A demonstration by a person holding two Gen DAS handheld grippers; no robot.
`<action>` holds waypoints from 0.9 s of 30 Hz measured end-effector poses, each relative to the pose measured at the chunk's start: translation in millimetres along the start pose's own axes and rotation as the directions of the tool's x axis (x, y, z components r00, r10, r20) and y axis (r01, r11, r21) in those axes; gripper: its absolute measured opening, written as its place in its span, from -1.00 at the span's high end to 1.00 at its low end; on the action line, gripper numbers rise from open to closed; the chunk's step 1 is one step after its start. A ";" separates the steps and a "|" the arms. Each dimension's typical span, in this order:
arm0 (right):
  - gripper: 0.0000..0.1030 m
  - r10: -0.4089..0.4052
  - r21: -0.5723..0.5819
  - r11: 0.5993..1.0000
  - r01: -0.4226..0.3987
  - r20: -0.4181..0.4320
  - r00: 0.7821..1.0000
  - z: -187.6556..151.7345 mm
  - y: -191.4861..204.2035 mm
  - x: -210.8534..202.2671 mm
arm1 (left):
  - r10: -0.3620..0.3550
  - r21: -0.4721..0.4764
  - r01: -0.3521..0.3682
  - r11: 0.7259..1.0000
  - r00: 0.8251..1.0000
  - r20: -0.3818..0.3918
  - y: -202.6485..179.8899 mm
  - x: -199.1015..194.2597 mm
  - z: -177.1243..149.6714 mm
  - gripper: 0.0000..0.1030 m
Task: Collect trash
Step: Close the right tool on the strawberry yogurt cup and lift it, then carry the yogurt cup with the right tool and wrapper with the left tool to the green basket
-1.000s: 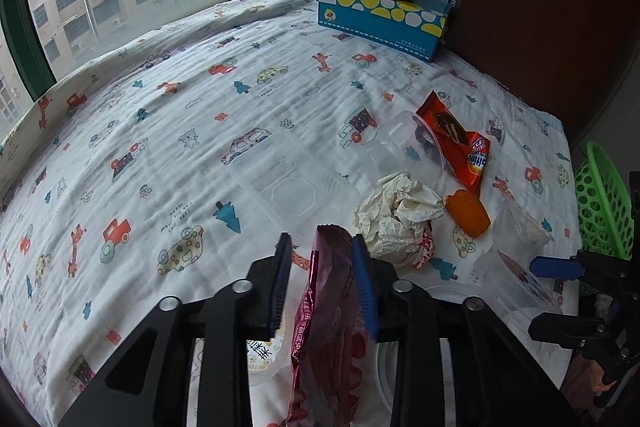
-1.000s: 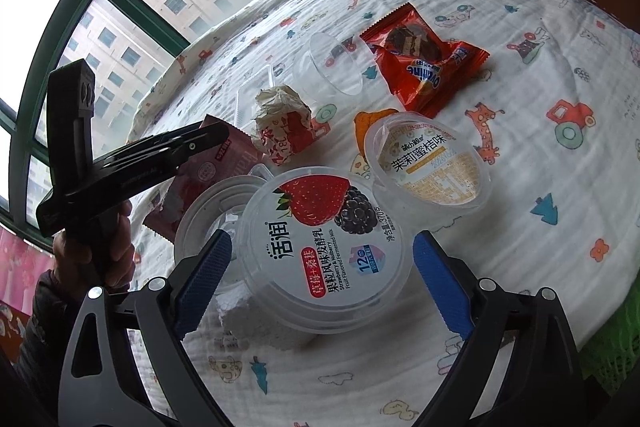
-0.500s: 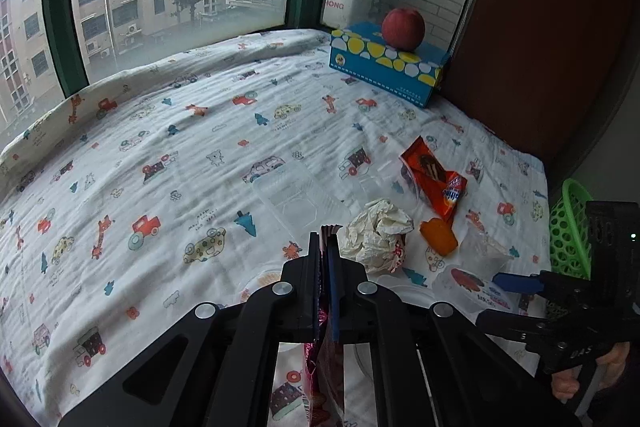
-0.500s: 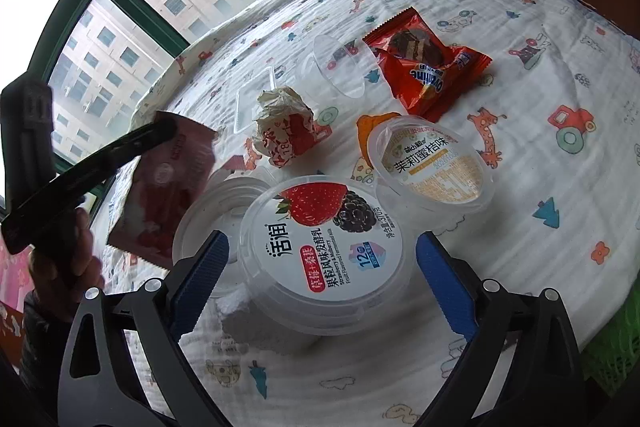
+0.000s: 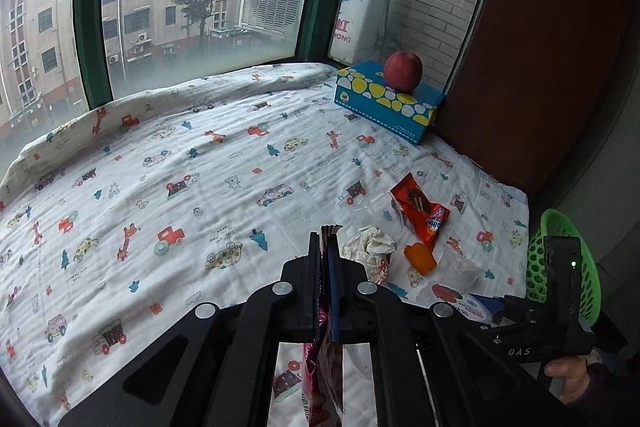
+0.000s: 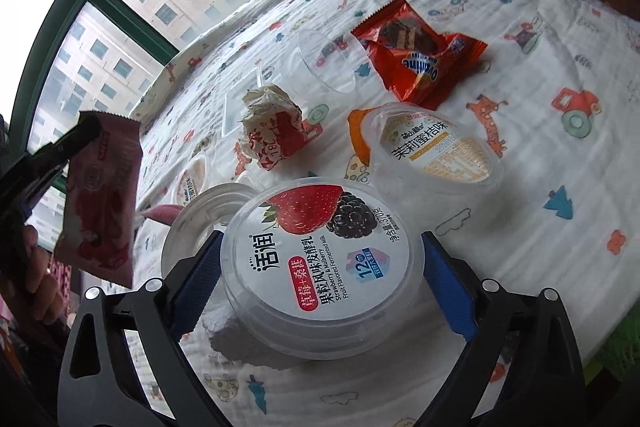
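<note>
The left gripper (image 5: 328,259) has its jaws pressed flat on the top edge of a pink, crinkled foil snack wrapper (image 6: 100,195), which hangs limp below them: light, thin, slippery, best pinched at a seam. The right gripper (image 6: 320,291) stands spread, its jaws flanking a clear round yoghurt tub lid (image 6: 316,259) on the bed (image 5: 160,167): stiff, shallow, likely graspable across its rim.

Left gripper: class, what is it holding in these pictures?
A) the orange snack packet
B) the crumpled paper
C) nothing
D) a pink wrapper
D: the left gripper is shut on the pink wrapper, which hangs off the cloth, while the crumpled paper and the orange packet lie on the bed.
</note>
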State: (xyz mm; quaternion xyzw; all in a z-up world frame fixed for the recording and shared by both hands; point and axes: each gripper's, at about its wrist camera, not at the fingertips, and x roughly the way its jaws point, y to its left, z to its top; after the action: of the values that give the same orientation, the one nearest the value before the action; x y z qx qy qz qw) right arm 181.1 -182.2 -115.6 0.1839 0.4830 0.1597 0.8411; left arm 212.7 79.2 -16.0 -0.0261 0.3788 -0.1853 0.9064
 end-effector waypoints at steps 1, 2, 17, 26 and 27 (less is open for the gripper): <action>-0.80 -0.001 -0.010 1.000 0.001 0.005 1.000 -0.8 1.4 -4.0 | -0.008 -0.003 0.008 1.000 1.000 0.008 -1.4 -4.3 1.4 0.93; -0.80 -0.002 -0.016 1.000 0.002 0.011 1.000 -1.7 2.0 -8.1 | -0.016 -0.005 0.016 1.000 1.000 0.014 -3.6 -8.4 2.7 0.93; -0.80 -0.034 -0.074 0.996 0.046 0.146 0.989 -15.5 6.1 -84.2 | -0.061 0.035 0.058 0.998 0.996 0.072 -60.1 -48.9 5.6 0.93; -0.80 -0.111 -0.046 0.991 0.126 0.242 0.964 -26.1 -26.3 -149.9 | -0.126 0.093 0.119 0.988 0.989 0.071 -115.5 -52.4 4.4 0.93; -0.80 -0.130 -0.039 0.989 0.144 0.253 0.959 -28.0 -32.7 -157.2 | -0.141 0.102 0.133 0.986 0.988 0.070 -124.1 -51.6 4.6 0.93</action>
State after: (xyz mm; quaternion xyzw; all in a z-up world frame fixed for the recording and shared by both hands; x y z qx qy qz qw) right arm 83.9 -276.8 -25.3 0.1447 0.3803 0.0903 0.9090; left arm 143.5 -18.3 45.5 -0.0151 0.3314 -0.2642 0.9056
